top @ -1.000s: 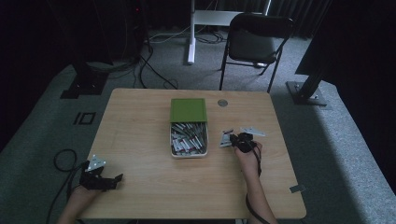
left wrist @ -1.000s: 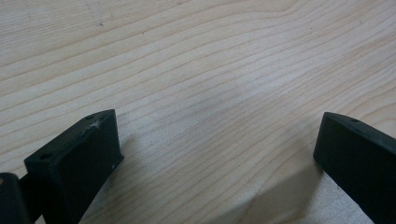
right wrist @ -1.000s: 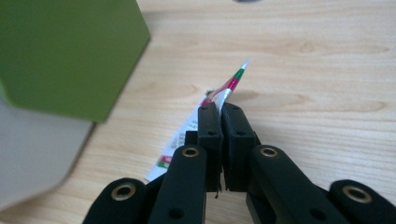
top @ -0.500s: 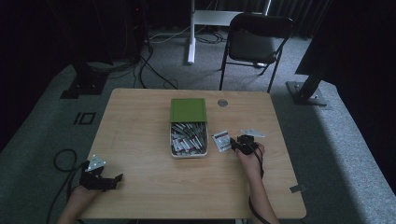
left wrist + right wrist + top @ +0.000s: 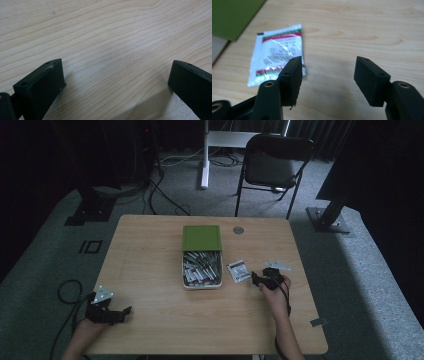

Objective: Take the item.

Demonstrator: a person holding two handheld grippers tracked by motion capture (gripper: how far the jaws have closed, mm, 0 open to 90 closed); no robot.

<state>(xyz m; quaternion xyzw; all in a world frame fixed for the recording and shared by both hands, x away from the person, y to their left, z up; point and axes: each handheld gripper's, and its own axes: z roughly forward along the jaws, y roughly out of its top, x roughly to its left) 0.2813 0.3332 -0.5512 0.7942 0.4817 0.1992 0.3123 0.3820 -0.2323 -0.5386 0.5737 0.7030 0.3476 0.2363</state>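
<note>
Sachet (image 5: 277,56) lies flat on the table (image 5: 150,260), right of centre in the high view, just beside the box (image 5: 201,270) of sachets and apart from it; green lid (image 5: 201,237) sits at the box's far end. Right gripper (image 5: 265,279) sits just right of the sachet, jaws well apart, holding nothing; in its own view the left jaw overlaps the sachet's near corner. Left gripper (image 5: 107,312) rests at lower left, jaws wide, empty. Judgement: if regrasping, come in low over one edge and pinch there; a flat foil pack may slide away.
</note>
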